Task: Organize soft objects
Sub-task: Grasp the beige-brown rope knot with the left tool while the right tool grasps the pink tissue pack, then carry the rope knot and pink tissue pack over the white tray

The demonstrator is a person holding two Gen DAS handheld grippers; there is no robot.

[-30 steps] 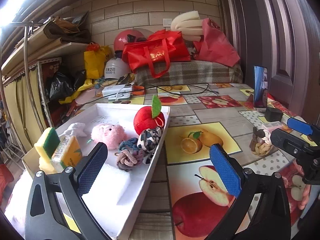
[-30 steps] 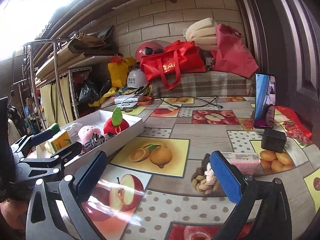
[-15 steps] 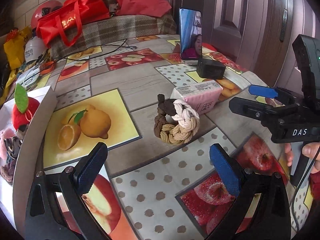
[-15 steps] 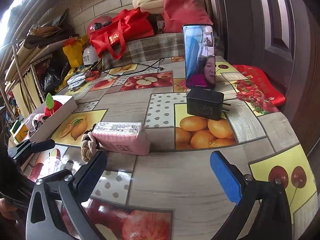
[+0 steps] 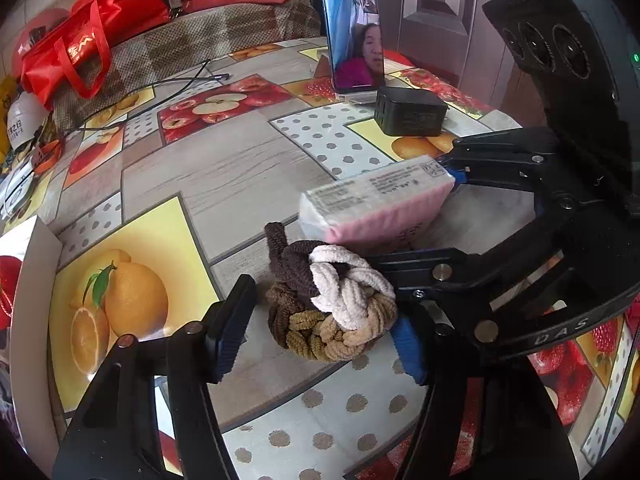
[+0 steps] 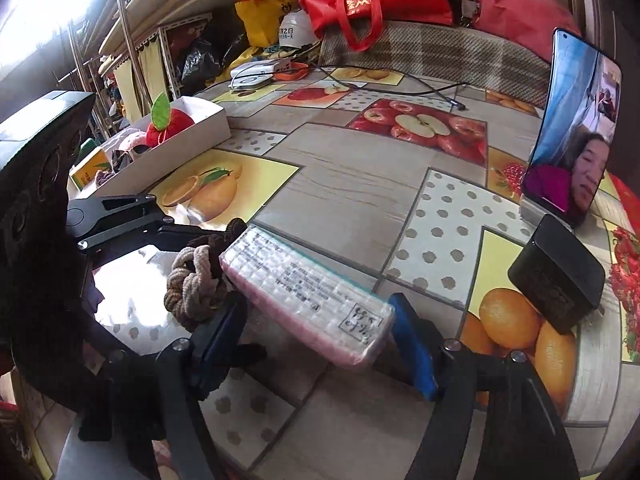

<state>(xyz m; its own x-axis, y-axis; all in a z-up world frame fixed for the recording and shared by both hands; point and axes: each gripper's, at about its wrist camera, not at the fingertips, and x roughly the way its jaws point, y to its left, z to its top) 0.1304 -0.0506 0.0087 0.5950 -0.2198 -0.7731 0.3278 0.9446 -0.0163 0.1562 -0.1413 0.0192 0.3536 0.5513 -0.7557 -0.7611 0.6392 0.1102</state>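
A knot of brown, tan and white hair ties (image 5: 332, 308) lies on the fruit-print table between the open jaws of my left gripper (image 5: 320, 332), with a small gap on the left side. A pink wrapped sponge pack (image 6: 308, 296) lies just behind it, between the open jaws of my right gripper (image 6: 320, 328). The pack also shows in the left wrist view (image 5: 376, 204), with the right gripper's fingers around it. The hair ties (image 6: 196, 280) show at the pack's left end in the right wrist view. A white tray (image 6: 188, 140) at the far left holds a plush apple (image 6: 168, 128) and other soft items.
A black charger block (image 6: 556, 276) and a propped phone (image 6: 576, 128) stand at the right. Cables, a white device, red bags and a helmet lie at the table's far side. The two grippers are close together, nearly touching.
Both grippers have moved in and down: the left now straddles the hair ties, the right straddles the pink pack. Both jaws have narrowed around them.
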